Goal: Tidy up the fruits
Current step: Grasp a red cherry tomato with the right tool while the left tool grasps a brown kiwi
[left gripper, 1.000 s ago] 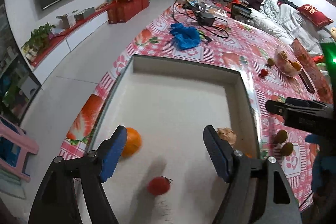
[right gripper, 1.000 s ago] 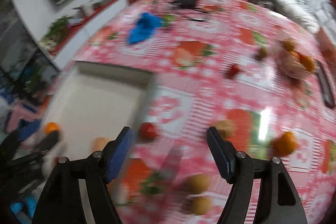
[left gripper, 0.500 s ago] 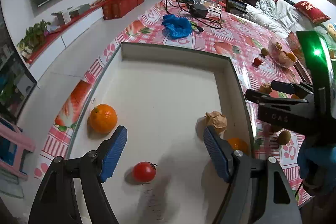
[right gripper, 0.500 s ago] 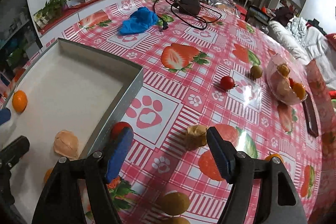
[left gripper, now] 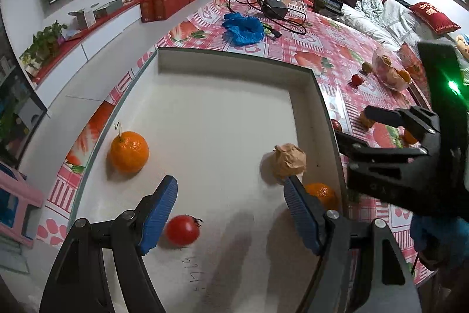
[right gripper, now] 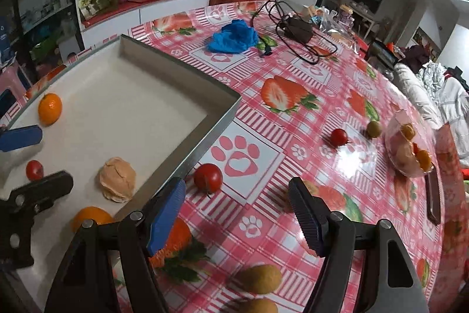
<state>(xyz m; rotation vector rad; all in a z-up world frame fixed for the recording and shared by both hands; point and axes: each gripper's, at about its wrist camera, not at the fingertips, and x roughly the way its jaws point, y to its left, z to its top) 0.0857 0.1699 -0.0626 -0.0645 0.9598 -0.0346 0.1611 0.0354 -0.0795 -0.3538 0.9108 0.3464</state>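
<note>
both grippers gape empty: left gripper (left gripper: 230, 206) over the white tray (left gripper: 310, 96), right gripper (right gripper: 236, 204) beside a tomato (right gripper: 208, 177).

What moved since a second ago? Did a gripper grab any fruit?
No fruit was grabbed. The right gripper swung over toward the tray and now hangs open above the table near a red tomato. The left gripper pulled back a little over the tray, so the orange shows fully. The fruit stayed put.
</note>
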